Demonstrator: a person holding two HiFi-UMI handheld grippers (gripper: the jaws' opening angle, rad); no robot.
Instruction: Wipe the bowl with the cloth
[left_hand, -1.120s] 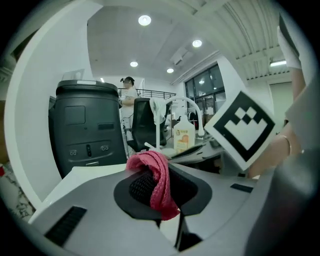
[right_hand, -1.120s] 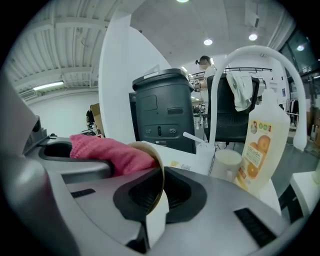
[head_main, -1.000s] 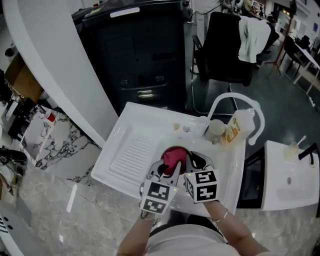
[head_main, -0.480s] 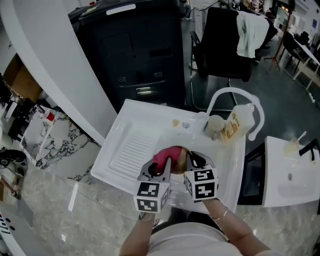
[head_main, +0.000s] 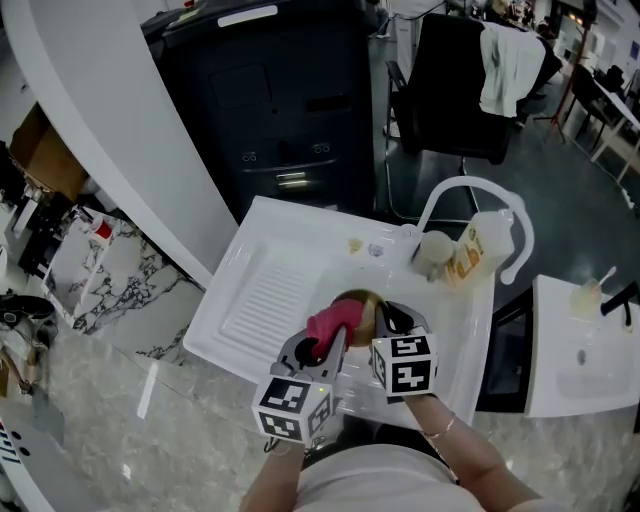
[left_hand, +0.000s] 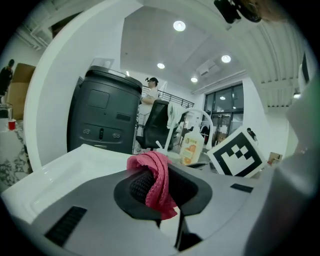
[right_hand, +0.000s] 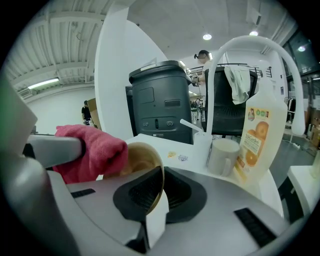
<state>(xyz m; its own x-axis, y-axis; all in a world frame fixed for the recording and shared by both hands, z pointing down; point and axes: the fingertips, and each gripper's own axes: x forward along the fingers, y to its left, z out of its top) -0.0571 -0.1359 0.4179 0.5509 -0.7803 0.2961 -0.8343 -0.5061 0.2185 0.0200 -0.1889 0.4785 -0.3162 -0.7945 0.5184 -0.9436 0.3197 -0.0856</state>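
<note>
Both claws look mid-wipe over the sink (head_main: 262, 232), the left claw (left_hand: 165, 200) pinching the pink cloth (left_hand: 154, 181) at the mouth of the tan bowl (right_hand: 143, 161), which the right claw (right_hand: 155, 194) clamps by its rim, so I'd guess the next move is rubbing the cloth round inside.

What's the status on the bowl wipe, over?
Left tongs shut on the pink woven cloth. Right tongs shut on the rim of the tan round bowl, cloth against it. Nothing in the way; white mug stands apart.
</note>
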